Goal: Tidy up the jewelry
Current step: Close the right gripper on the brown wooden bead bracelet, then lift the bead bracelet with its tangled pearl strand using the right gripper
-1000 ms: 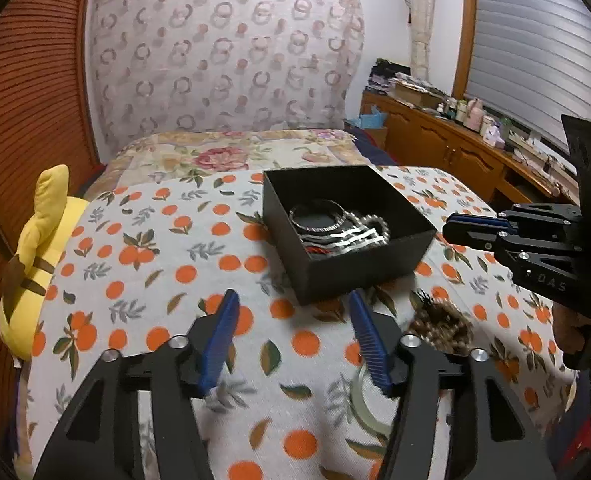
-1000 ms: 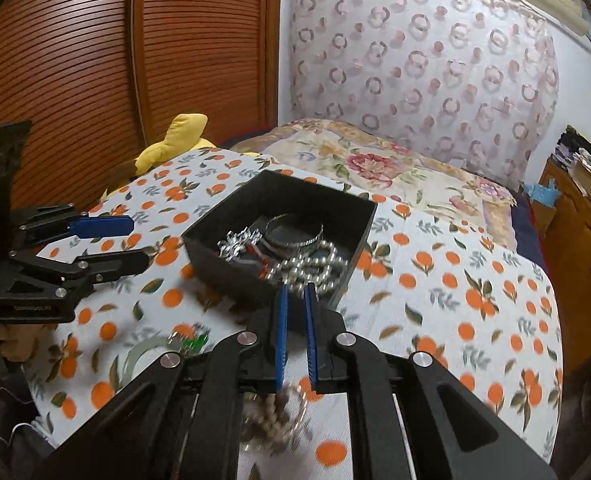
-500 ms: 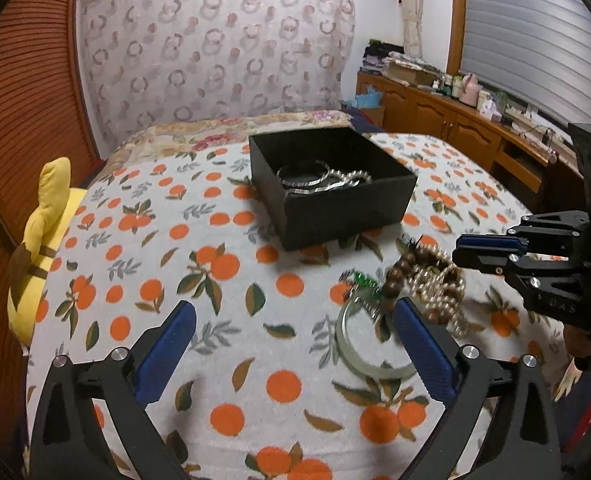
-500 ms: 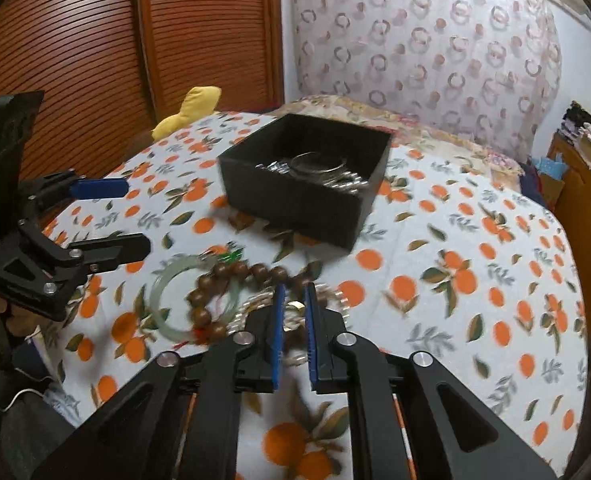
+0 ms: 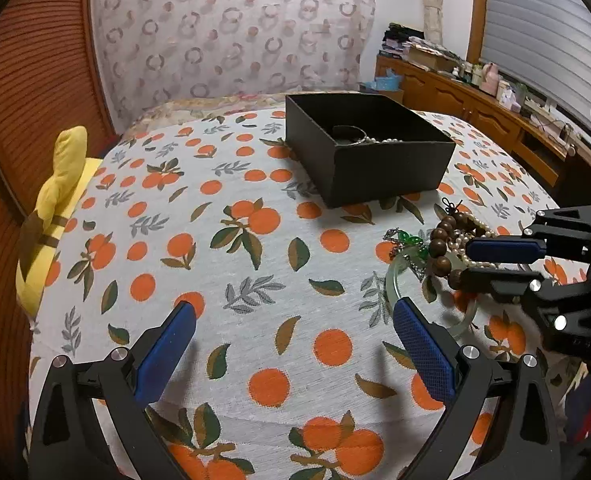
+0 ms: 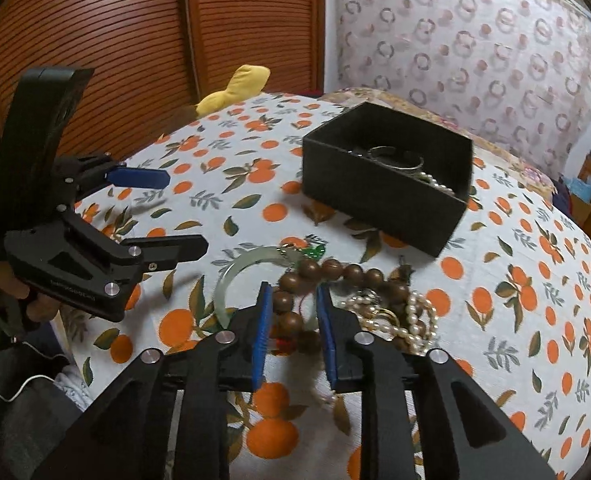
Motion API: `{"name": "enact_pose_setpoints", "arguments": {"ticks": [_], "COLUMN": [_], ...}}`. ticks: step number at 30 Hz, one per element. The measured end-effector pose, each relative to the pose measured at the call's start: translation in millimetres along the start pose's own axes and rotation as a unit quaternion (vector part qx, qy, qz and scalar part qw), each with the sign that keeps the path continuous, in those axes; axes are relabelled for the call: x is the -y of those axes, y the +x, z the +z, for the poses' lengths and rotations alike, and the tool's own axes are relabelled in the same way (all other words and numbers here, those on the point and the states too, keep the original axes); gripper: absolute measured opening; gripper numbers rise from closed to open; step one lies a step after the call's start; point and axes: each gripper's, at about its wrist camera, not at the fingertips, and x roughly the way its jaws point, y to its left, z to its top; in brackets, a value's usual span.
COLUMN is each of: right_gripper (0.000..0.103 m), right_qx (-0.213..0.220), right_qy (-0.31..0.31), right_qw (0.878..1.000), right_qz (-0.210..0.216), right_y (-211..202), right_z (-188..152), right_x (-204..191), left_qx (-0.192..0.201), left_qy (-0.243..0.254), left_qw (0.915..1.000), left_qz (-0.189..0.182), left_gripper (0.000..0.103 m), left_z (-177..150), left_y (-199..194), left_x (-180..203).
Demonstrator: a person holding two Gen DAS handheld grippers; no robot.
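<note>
Now my left gripper [image 5: 293, 326] hangs spread wide over bare orange-print cloth [image 5: 231, 240], nothing between its pads; my right gripper [image 6: 293, 312] has just been opening, jaws part-way apart around the wooden bead bracelet [image 6: 315, 276], not pressing it; jade bangle [image 6: 239, 276] and pearls [image 6: 407, 316] lie touching there, near the black box [image 6: 383, 196].

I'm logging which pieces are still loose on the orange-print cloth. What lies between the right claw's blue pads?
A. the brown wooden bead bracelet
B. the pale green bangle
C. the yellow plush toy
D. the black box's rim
A: the right claw straddles the brown wooden bead bracelet, with the pale green jade bangle off to its side.
</note>
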Motion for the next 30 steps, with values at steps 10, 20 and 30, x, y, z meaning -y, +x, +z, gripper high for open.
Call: {"name": "enact_pose_setpoints", "arguments": {"ticks": [10, 20, 30], "right_gripper": [0.026, 0.015, 0.015], "right_qx": [-0.027, 0.041, 0.094], "right_qy": [-0.052, -0.003, 0.025], "right_qw": [0.998, 0.999, 0.994], "right_qz": [-0.022, -0.024, -0.039], "right_y": [20.0, -20.7, -65.6], "right_z": [0.0, 14.6, 33.5], "right_x": [-16.1, 20.3, 54.5], "left_qx": [0.000, 0.003, 0.003], "left_qy": [-0.006, 0.000, 0.017], "left_qw": [1.0000, 0.9999, 0.9993], "left_qz": [-0.004, -0.011, -0.033], "left_gripper": [0.095, 0.095, 0.095], "left_z": [-1.5, 1.5, 9.5], "left_y": [-1.6, -1.8, 0.8], "left_x": [-2.9, 4.9, 28.0]}}
